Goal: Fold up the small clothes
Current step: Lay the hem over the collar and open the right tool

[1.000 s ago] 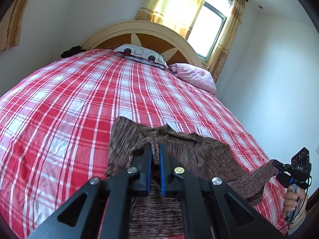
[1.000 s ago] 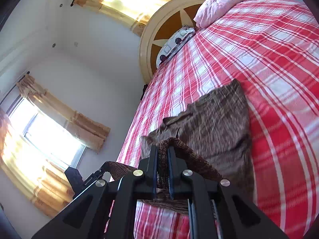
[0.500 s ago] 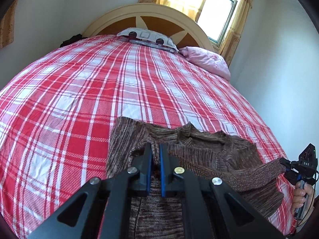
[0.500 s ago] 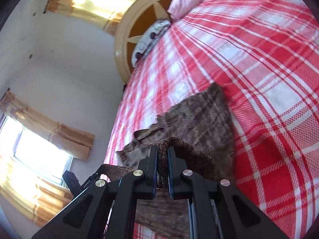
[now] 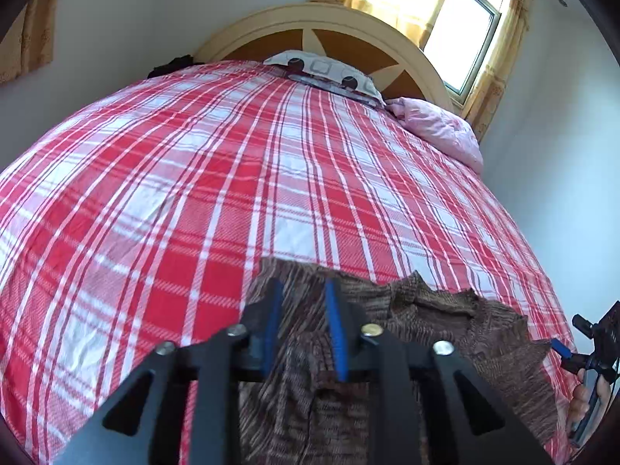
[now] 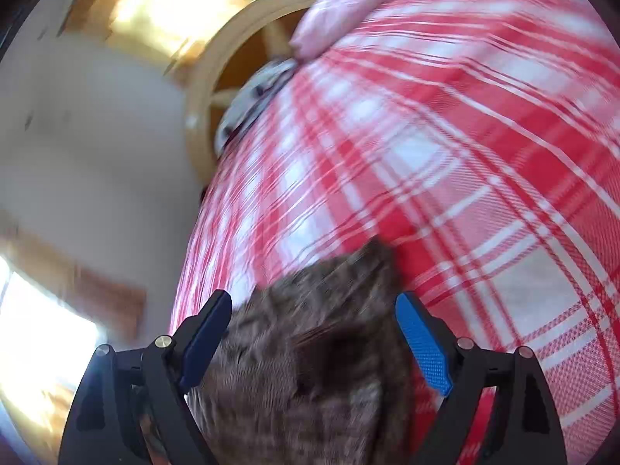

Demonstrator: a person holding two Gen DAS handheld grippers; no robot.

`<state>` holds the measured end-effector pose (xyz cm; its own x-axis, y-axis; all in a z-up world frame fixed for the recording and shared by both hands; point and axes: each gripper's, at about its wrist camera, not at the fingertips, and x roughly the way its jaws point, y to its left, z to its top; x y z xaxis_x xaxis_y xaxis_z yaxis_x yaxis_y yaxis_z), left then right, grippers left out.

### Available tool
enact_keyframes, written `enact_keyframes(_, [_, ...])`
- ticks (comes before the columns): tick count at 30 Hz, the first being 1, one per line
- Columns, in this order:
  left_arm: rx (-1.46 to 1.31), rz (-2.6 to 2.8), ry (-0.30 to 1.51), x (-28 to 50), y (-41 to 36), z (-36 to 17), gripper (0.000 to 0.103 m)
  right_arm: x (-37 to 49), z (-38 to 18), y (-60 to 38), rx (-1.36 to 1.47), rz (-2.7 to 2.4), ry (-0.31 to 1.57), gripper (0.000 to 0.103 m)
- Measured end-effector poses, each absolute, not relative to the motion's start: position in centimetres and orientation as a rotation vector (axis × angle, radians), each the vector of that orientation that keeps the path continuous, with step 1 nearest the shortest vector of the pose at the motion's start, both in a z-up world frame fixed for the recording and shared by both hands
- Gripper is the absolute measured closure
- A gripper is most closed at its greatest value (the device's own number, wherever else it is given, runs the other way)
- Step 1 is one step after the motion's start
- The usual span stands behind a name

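Knit: brown marled sweater [image 5: 445, 333], looks soft and floppy, light enough to lift by an edge, and my guess is it sags and bunches the second anyone lets go. Not slippery, nothing to break.
Where it lies: near edge of the bed, spread on the red and white plaid cover [image 5: 232, 178], with the ruffled neckline [image 5: 434, 294] puckered up toward the headboard end. Looks partly folded over on itself, though I can't count the layers.
Where to take hold: I'd go for a hem, cuff or shoulder corner, pinching through doubled fabric so the knit doesn't stretch out. A grab mid-panel would probably just pull up a tent.
Left gripper [image 5: 302, 306]: jaws opening, a narrow gap right now, blue pads apart with sweater fabric running between and below them. The pads don't look like they're pressing on it.
Right gripper [image 6: 314, 333]: jaws opening too, already spread wide, sweater [image 6: 310, 348] sitting between the pads with clear space on both sides. That view is smeared with blur, so the fine detail is lost.
Hand: person's right hand [image 5: 581, 399] shows at the far right of the left view, gripping the handle just past the sweater's sleeve end.
Further out: patterned pillow [image 5: 329, 73] and pink pillow [image 5: 438, 128] against the curved wooden headboard [image 5: 321, 27], well away from the sweater. Sunlit window [image 5: 461, 27] with yellow curtains behind.
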<state>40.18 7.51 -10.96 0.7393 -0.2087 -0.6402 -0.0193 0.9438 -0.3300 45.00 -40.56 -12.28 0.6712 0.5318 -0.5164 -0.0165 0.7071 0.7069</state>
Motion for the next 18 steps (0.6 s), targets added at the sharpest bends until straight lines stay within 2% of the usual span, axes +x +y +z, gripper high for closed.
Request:
enact_keyframes(3, [-0.254,-0.150,0.743,37.7,6.7,-10.9,0.051,43.0,-11.2,-36.6,0.563,0.495,0.820,0.016])
enact_keyframes(5, [-0.131,-0.194,0.786,36.3,4.8,-11.5,0.045,42.0,-11.5,-34.1,0.509,0.617,0.877,0.016])
enact_keyframes(10, [0.183,-0.190,0.854,35.8,0.5,-13.7,0.042,42.7,-13.8,-29.0,0.398,0.686,1.054,0.016])
enact_keyframes(11, [0.203,-0.186,0.871,36.4,0.2,-13.9,0.038,43.7,-14.3,-28.5,0.399,0.688,1.086,0.016])
enact_keyframes(13, [0.242,-0.136,0.879,38.3,-0.2,-14.2,0.036,45.5,-15.2,-28.1,0.416,0.672,1.143,0.016])
enact_keyframes(15, [0.232,-0.063,0.826,40.0,0.4,-13.2,0.036,47.5,-14.5,-28.4,0.435,0.604,1.105,0.016])
enact_keyframes(18, [0.096,0.042,0.763,42.4,2.9,-11.0,0.033,49.1,-11.2,-30.2,0.451,0.523,0.888,0.016])
